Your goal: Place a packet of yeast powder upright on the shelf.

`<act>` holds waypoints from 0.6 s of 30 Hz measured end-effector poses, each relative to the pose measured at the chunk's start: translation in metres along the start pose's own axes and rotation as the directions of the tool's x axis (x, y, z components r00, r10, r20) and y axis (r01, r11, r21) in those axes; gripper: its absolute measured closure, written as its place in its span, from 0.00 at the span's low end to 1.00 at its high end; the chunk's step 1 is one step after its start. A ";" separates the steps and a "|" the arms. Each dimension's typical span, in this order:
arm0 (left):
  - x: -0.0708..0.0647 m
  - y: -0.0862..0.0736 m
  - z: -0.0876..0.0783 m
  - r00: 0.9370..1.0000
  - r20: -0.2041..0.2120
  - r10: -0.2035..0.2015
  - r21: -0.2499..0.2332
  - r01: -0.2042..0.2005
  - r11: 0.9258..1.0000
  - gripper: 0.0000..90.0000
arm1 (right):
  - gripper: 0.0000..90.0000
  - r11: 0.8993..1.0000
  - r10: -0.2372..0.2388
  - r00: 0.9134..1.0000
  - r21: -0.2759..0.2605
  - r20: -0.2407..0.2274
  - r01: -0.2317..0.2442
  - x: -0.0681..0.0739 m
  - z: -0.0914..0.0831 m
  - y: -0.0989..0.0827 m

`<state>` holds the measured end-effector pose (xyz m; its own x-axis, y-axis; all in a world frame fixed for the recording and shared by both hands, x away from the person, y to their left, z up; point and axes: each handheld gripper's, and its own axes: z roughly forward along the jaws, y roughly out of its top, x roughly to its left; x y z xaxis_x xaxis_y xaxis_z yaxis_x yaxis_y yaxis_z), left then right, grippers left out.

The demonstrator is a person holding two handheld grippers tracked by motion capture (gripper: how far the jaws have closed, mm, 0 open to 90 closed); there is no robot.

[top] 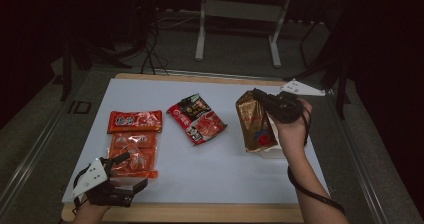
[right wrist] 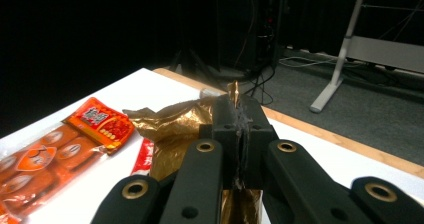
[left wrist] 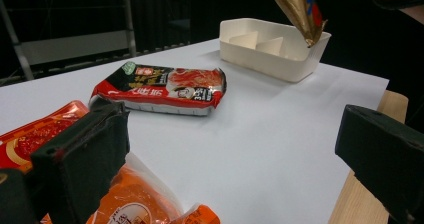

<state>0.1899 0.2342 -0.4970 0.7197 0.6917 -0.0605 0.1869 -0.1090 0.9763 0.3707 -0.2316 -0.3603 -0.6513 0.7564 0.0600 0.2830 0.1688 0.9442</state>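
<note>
Two hand-held grippers appeared: the right hand-held gripper [top: 264, 98], jaws clamped on a gold pouch [top: 254, 123], held it hanging over a white divided tray [left wrist: 272, 49] on the desk [top: 215, 166]; the left hand-held gripper [top: 125, 171] stood wide apart, empty, beside orange snack packets [top: 134, 154].

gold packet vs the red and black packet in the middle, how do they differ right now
The gold packet is pinched in the shut right gripper and hangs over the white divided box; the red and black packet lies flat on the table, touched by nothing. The gold packet is crumpled at its gripped top; the red and black packet looks smooth. Both are sealed snack-style packets.
</note>
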 end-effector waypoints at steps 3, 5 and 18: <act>0.000 0.000 0.000 1.000 -0.001 -0.001 -0.001 0.001 1.000 0.02 | 0.98 1.000 0.002 1.000 -0.023 0.008 -0.002 -0.008 0.003 0.001; 0.000 0.000 0.000 1.000 -0.001 0.000 0.001 0.000 1.000 0.02 | 0.98 0.999 -0.002 1.000 -0.036 0.030 0.003 -0.013 0.003 0.003; 0.000 -0.001 0.000 1.000 -0.004 -0.006 0.003 0.006 1.000 0.02 | 0.97 0.995 0.023 0.988 -0.104 0.155 -0.007 -0.052 0.006 0.011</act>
<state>0.1896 0.2345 -0.4980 0.7162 0.6948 -0.0652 0.1928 -0.1072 0.9754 0.4115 -0.2652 -0.3553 -0.5277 0.8489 0.0307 0.2127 0.0971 0.9723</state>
